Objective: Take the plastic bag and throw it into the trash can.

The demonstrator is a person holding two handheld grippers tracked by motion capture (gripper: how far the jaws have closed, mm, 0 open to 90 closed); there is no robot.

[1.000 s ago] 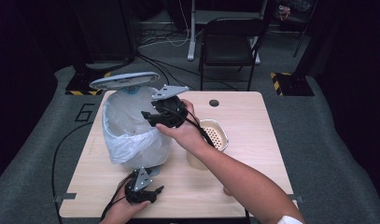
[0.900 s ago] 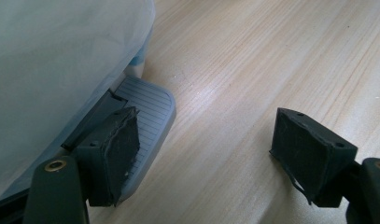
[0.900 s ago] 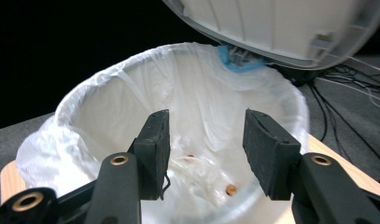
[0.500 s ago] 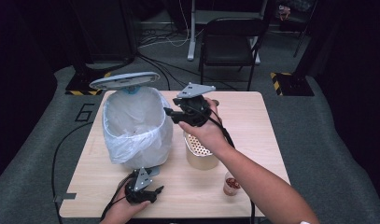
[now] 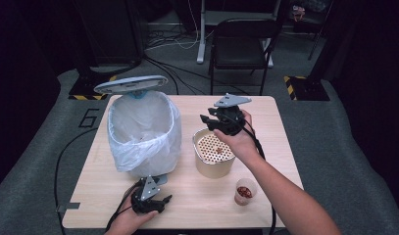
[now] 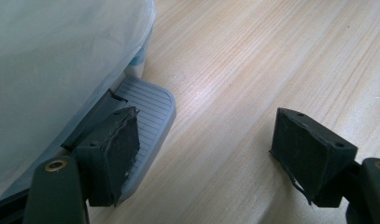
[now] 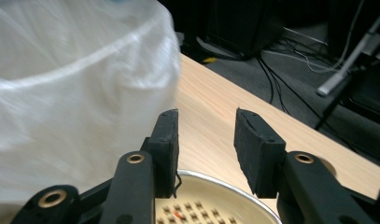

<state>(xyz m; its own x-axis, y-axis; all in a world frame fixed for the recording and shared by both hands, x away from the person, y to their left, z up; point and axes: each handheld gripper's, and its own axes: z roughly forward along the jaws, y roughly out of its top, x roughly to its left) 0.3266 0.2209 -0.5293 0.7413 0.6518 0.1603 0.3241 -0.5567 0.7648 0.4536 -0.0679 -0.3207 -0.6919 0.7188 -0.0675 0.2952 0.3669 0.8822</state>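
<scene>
My right gripper (image 5: pixel 210 119) hangs over the strainer pot (image 5: pixel 214 152), jaws apart, empty. My left gripper (image 6: pixel 204 151) rests released by the bin's pedal (image 6: pixel 148 105), which the high view hides behind the bag (image 5: pixel 140 129).

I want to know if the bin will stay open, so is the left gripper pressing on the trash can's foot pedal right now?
Yes: in the left gripper view one pad sits on the grey ribbed pedal, and the lid stands raised.

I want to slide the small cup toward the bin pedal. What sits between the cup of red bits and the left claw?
Nothing: in the high view bare tabletop runs from the cup to the left claw.
</scene>
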